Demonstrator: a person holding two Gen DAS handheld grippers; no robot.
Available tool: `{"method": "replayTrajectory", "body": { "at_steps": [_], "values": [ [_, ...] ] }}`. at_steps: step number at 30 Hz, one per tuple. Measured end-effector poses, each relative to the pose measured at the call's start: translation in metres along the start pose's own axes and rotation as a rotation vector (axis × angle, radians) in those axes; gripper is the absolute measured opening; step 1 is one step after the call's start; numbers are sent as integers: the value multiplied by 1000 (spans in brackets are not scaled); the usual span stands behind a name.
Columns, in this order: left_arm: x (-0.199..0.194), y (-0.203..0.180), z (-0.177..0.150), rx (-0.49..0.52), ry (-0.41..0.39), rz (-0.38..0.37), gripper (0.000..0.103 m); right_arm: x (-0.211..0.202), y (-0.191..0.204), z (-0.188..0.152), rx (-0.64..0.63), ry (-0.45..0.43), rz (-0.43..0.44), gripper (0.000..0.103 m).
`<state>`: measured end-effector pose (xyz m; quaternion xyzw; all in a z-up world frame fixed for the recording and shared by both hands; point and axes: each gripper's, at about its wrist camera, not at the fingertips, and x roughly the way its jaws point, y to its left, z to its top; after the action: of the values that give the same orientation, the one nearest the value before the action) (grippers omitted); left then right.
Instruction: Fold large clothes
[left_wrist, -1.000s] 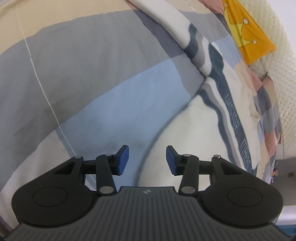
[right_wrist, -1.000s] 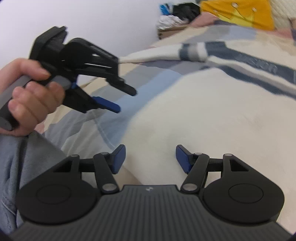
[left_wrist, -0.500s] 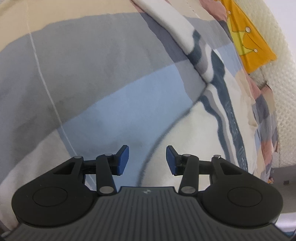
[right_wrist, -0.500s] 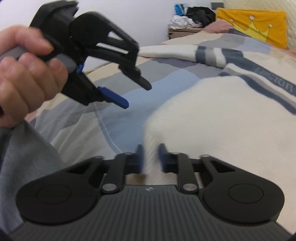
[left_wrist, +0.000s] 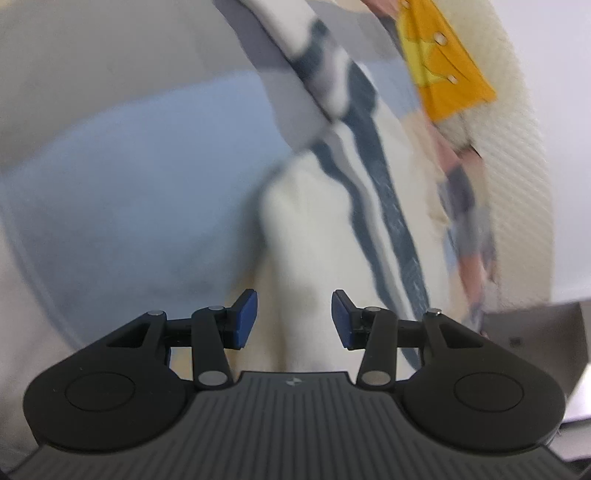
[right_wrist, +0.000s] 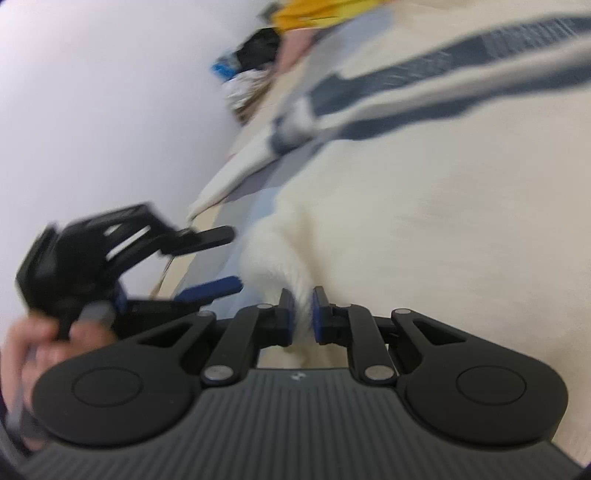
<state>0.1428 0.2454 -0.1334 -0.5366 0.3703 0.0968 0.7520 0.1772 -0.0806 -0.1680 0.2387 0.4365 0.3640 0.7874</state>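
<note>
A large cream sweater (left_wrist: 314, 229) with navy and grey stripes lies spread on the bed. My right gripper (right_wrist: 303, 310) is shut, its blue pads pinching a raised fold of the sweater's (right_wrist: 424, 240) cream edge. My left gripper (left_wrist: 294, 317) is open and hovers over the same edge; cream cloth shows in the gap between its pads, which do not press on it. In the right wrist view the left gripper (right_wrist: 236, 258), held by a hand (right_wrist: 48, 343), sits just left of the pinched fold. A striped sleeve (left_wrist: 317, 74) stretches away across the sheet.
The bed sheet (left_wrist: 129, 184) has blue, grey and beige blocks. A yellow crown cushion (left_wrist: 443, 74) leans on the cream quilted headboard (left_wrist: 517, 184). A pile of dark and white clothes (right_wrist: 255, 62) lies beyond the bed by the white wall.
My right gripper closed from wide open onto the sweater's edge and rolled, tilting its view. My left gripper moved right, so the cream edge now lies between its pads.
</note>
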Motion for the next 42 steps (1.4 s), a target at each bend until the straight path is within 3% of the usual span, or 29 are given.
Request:
{"method": "replayTrajectory", "body": {
  "at_steps": [3,6,12,16,19,25,30,33,39,42],
  "values": [
    [15,-6,-14,42,29,-12,50,-2,-17,1,108,-3,10,13],
    [22,-6,-24,54,53,-34,50,-2,-15,-1,116,19,48,14],
    [22,6,-20,-47,50,-36,49,13,22,-11,-80,105,72,17],
    [18,2,-21,13,83,72,32,16,29,-16,-108,130,87,20],
    [8,-1,-19,43,94,117,25,20,28,-15,-102,160,112,27],
    [-27,-5,-8,113,92,212,18,19,45,-25,-162,192,180,33],
    [-37,5,-1,168,103,343,12,18,52,-35,-184,218,193,33],
    [-28,6,-1,190,112,403,12,21,50,-32,-165,210,159,33],
    [0,-8,-8,361,154,582,13,17,46,-27,-211,161,6,33],
    [3,-13,-13,411,153,621,13,22,43,-28,-225,170,-34,30]
  ]
}}
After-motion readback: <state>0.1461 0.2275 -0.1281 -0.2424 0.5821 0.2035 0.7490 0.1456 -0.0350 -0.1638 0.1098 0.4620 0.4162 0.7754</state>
